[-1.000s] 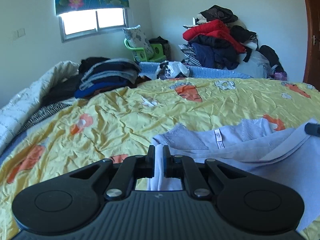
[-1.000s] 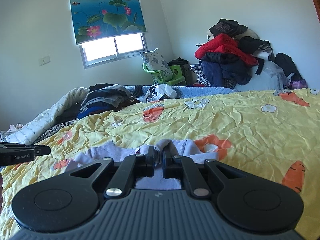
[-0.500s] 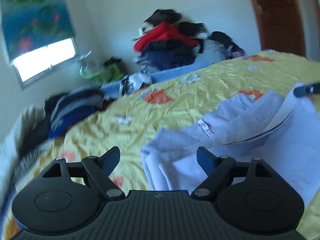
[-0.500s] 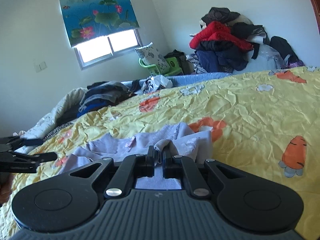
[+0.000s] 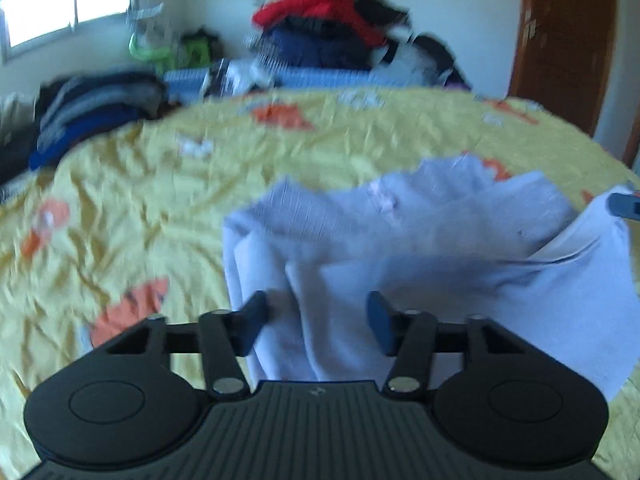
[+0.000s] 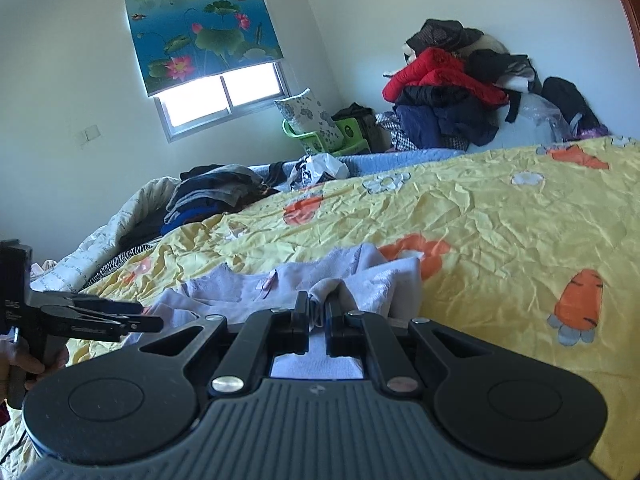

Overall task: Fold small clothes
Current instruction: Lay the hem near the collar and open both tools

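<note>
Garment (image 6: 372, 276) pinched by right gripper (image 6: 316, 312), apparently unclamped left (image 5: 316, 320).

My left view is smeared with motion blur: the clothes heap (image 5: 332, 28) at top centre and the folded stack (image 5: 92, 108) at upper left are just colour patches. My right gripper (image 5: 624, 205) is cut by the right edge there. In my right view, a hand (image 6: 24, 364) shows only partly at the left edge.

Garment (image 6: 340, 276) on the bedspread (image 6: 500, 224), folded stack (image 6: 212, 196) far left, clothes heap (image 6: 452, 96) seemingly behind the bed
</note>
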